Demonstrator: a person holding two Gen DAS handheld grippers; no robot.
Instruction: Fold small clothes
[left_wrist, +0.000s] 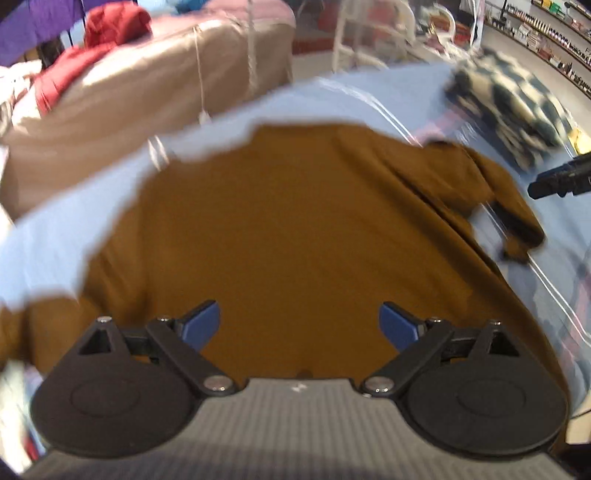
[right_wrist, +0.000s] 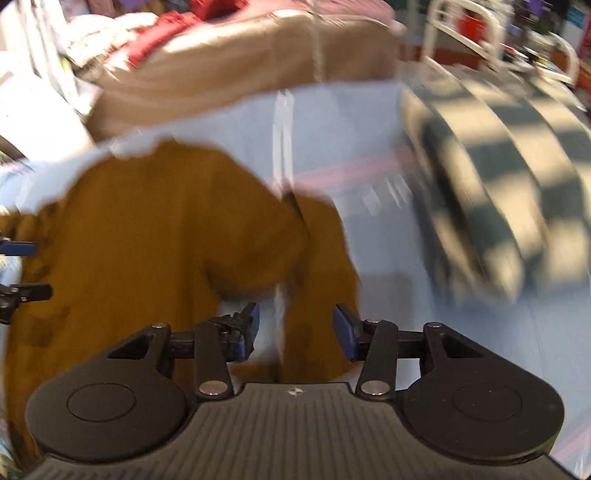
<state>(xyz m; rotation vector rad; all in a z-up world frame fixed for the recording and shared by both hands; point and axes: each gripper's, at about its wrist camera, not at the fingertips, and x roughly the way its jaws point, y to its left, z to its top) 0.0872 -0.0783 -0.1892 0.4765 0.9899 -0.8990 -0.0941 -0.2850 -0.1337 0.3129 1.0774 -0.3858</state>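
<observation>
Mustard-brown cotton fabric, a small long-sleeved top, fills the left wrist view, lying mostly flat on a pale blue sheet with one sleeve bunched at its far right, while the left gripper hangs over its body with blue-padded fingers spread wide and nothing held. Through the right wrist view, the right gripper hovers, jaws apart and empty, above that rumpled sleeve, beside a folded dark-and-cream checked blanket. Folding looks barely begun: sleeves and body remain to be folded.
</observation>
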